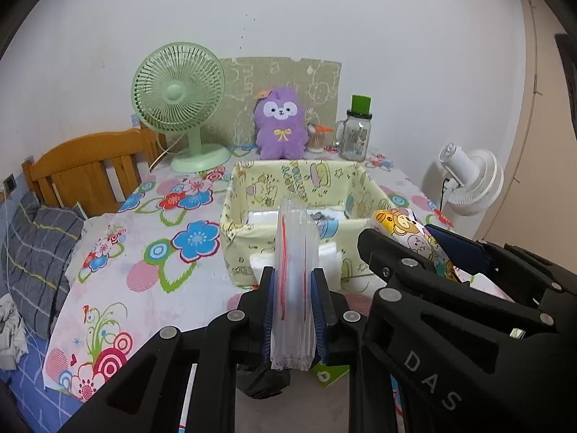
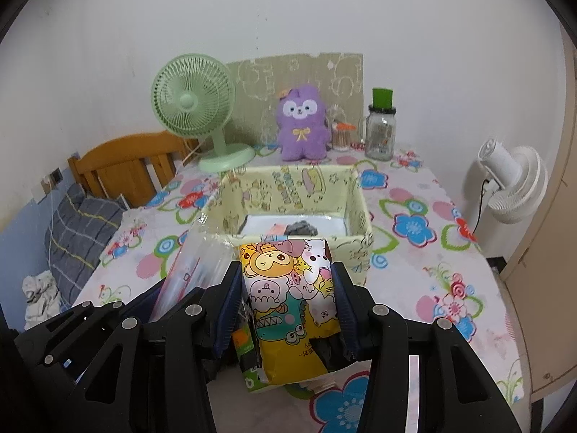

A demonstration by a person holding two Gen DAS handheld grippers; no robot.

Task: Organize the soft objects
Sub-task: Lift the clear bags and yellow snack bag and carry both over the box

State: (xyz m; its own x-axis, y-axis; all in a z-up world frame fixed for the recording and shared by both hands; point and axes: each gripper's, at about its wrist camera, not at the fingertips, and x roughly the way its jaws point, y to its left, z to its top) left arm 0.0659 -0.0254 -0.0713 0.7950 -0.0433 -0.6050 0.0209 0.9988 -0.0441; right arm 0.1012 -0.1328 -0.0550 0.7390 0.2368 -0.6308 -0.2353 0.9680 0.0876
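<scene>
From my left wrist, a floral tablecloth [image 1: 119,270] runs back to a white wall, with a wooden headboard [image 1: 90,169] at left; my left gripper [image 1: 295,281] is clamped on a clear plastic packet [image 1: 294,281] before the yellow fabric bin [image 1: 299,209]. My right wrist alone shows my right gripper [image 2: 288,281] squeezing a cartoon-print packet [image 2: 288,288].

White wall [image 1: 324,11], wooden headboard [image 1: 90,169], floral tablecloth [image 2: 414,223]
</scene>
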